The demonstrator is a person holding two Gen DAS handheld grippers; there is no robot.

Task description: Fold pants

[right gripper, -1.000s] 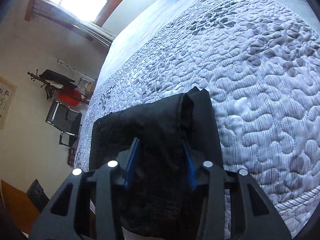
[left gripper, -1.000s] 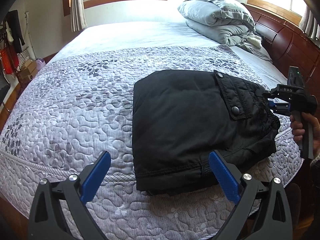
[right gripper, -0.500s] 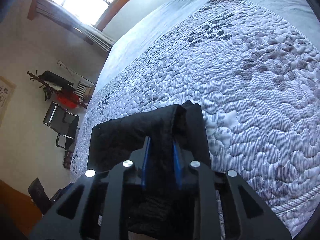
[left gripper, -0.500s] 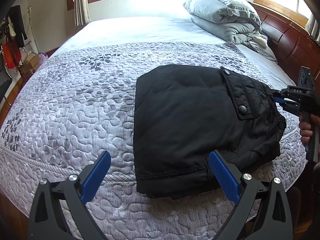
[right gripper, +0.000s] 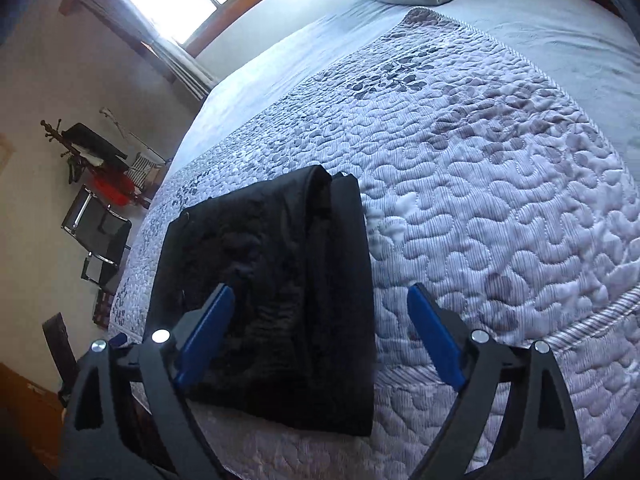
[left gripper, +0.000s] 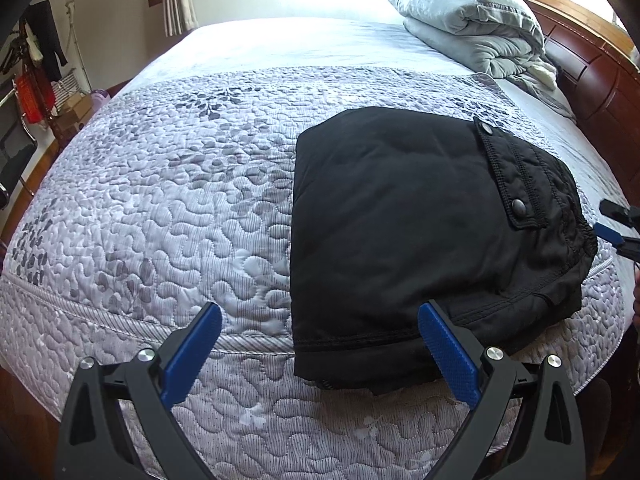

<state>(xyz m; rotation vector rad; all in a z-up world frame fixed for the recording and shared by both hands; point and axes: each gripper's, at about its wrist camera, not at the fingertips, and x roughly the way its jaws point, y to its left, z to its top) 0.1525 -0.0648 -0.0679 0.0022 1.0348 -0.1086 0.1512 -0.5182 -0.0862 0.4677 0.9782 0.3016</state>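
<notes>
Since half a second ago the right gripper [right gripper: 318, 330] has let go of the pants [right gripper: 280, 280]: its jaws, then pinched on the cloth, now stand wide apart with nothing between them.

Left wrist view: the left gripper [left gripper: 320, 352] hangs open and empty over the near edge of the bed [left gripper: 140, 200], its right finger just at the pants' [left gripper: 404, 220] near hem. The pants lie folded into a compact block at the near right corner, close to the drop-off. The pillow and duvet pile [left gripper: 472, 24] sits well apart, far right.

Right wrist view: the fold looks finished, so I judge backing straight off without snagging the layered edge is best. Plenty of bare quilt lies to the right.
</notes>
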